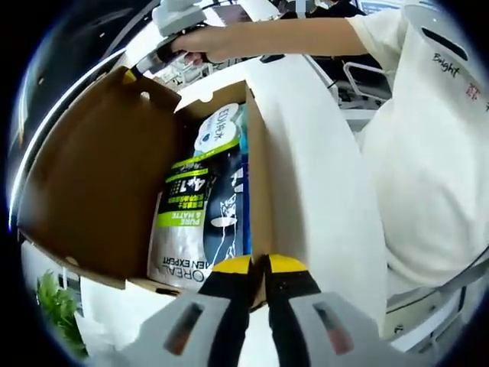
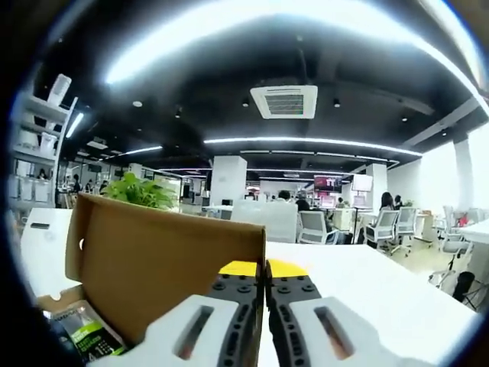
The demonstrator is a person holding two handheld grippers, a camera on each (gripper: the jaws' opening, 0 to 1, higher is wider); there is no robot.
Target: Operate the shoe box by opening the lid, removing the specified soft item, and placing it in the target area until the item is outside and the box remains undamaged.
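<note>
Cardboard shoe box (matte brown) holds glossy pouches.

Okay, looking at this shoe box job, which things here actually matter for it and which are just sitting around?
Part of the job:
- shoe box
- lid, raised
- soft pouches inside the box
- left gripper, jaws together at the box wall
- right gripper, jaws together at the lid edge
- white table

Just around:
- potted plant
- office chairs
- shelving
</note>
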